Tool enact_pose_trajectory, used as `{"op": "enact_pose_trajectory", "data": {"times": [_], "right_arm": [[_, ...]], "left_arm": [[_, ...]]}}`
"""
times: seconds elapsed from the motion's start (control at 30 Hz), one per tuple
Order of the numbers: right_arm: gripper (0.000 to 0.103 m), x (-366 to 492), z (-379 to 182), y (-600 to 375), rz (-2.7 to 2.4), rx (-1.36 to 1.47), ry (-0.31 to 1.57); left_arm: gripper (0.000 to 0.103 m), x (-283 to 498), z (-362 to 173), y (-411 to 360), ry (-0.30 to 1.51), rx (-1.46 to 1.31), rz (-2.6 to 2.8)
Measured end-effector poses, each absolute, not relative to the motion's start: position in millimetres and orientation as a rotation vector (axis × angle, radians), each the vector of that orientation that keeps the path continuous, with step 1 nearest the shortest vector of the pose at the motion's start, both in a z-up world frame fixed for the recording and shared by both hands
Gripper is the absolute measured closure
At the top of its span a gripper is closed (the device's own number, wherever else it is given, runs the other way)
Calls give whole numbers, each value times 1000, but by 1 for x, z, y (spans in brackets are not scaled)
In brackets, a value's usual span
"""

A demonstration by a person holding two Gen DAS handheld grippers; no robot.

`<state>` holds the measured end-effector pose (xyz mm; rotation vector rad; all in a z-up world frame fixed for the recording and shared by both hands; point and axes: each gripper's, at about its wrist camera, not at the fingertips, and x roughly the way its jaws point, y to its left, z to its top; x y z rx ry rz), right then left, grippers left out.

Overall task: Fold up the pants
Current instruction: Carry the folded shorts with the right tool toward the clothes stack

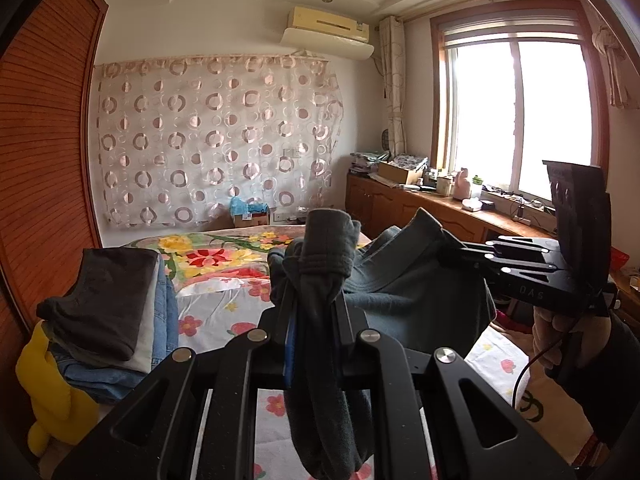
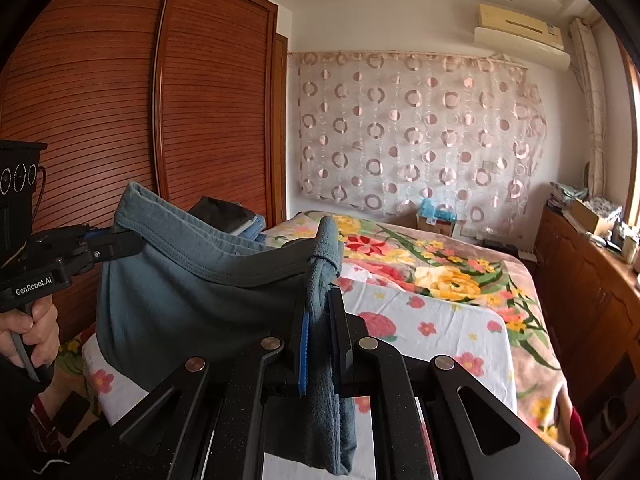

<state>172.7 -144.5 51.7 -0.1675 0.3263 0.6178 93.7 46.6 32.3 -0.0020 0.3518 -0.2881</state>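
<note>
Grey-blue pants [image 1: 404, 292] hang in the air above the bed, stretched by the waistband between my two grippers. My left gripper [image 1: 314, 300] is shut on a bunched end of the waistband, and cloth drapes down between its fingers. The right gripper [image 1: 448, 254] shows at the right of the left wrist view, clamped on the other end. In the right wrist view my right gripper [image 2: 320, 300] is shut on the pants [image 2: 192, 296], and the left gripper [image 2: 120, 244] pinches the far corner at the left, held by a hand [image 2: 32, 332].
A bed with a floral cover [image 2: 440, 280] lies below and ahead. A stack of folded clothes [image 1: 112, 300] sits on its left side beside a yellow soft toy [image 1: 48, 392]. A wooden wardrobe [image 2: 120, 100] stands left; a cluttered cabinet [image 1: 440, 200] runs under the window.
</note>
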Motion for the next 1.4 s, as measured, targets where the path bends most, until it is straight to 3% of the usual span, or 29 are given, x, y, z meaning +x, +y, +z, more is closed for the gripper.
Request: {"op": "enact_pose_trajectory", "data": {"times": [0.57,1.4], "right_arm": [[95,269,57,-99,710,-243,377],[95,375,68,-17,838,-368,235]], "left_arm": [[88,146,10,97,433,-27,-176],[88,188,35,180,358,-37,17]]}}
